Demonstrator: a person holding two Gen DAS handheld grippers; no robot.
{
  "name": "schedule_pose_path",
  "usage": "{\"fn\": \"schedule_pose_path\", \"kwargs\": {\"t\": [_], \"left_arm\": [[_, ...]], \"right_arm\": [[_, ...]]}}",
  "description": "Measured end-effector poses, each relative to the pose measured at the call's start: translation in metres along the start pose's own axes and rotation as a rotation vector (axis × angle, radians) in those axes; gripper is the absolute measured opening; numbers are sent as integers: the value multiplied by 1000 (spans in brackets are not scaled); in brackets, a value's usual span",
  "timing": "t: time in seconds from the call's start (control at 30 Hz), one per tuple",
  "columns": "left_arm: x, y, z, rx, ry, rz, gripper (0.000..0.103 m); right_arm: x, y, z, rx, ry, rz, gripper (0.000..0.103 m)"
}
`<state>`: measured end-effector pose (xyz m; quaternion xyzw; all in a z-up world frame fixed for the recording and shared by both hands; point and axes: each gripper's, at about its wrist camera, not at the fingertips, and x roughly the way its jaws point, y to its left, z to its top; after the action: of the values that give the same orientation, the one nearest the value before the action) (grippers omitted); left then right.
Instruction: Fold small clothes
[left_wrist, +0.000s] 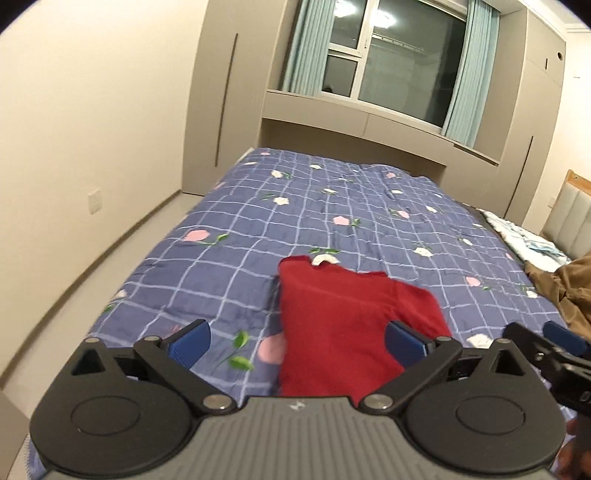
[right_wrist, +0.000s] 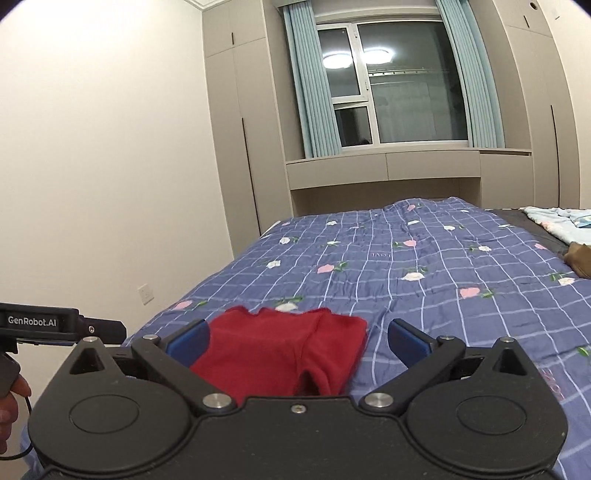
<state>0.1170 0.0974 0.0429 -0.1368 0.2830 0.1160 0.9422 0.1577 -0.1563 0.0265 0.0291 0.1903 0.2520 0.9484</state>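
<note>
A small red garment (left_wrist: 332, 317) lies folded on the blue checked floral bedspread (left_wrist: 258, 221), near the bed's front edge. My left gripper (left_wrist: 297, 345) is open and empty, held just above its near end. The garment also shows in the right wrist view (right_wrist: 280, 350), where my right gripper (right_wrist: 297, 341) is open and empty, held over its near end. The right gripper's blue fingertips (left_wrist: 565, 338) show at the right edge of the left wrist view. The left gripper's body (right_wrist: 55, 326) shows at the left edge of the right wrist view.
A brown cloth (left_wrist: 569, 284) and a light blue patterned cloth (left_wrist: 528, 240) lie at the bed's right side. Beige wardrobes (right_wrist: 236, 147) and a curtained window (right_wrist: 391, 85) stand behind the bed. A strip of floor (left_wrist: 110, 258) runs along the left wall.
</note>
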Motion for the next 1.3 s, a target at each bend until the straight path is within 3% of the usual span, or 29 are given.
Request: {"fn": "schedule_pose_path", "kwargs": {"t": [0.47, 0.77, 1.3], "left_arm": [[-55, 0, -65, 52, -17, 18, 102], [-57, 0, -87, 36, 24, 1, 102], [-50, 1, -90, 37, 57, 8, 102]], "right_arm": [[-77, 8, -43, -57, 5, -62, 102], [-73, 7, -48, -44, 13, -62, 102], [-65, 6, -54, -40, 45, -50, 102]]}}
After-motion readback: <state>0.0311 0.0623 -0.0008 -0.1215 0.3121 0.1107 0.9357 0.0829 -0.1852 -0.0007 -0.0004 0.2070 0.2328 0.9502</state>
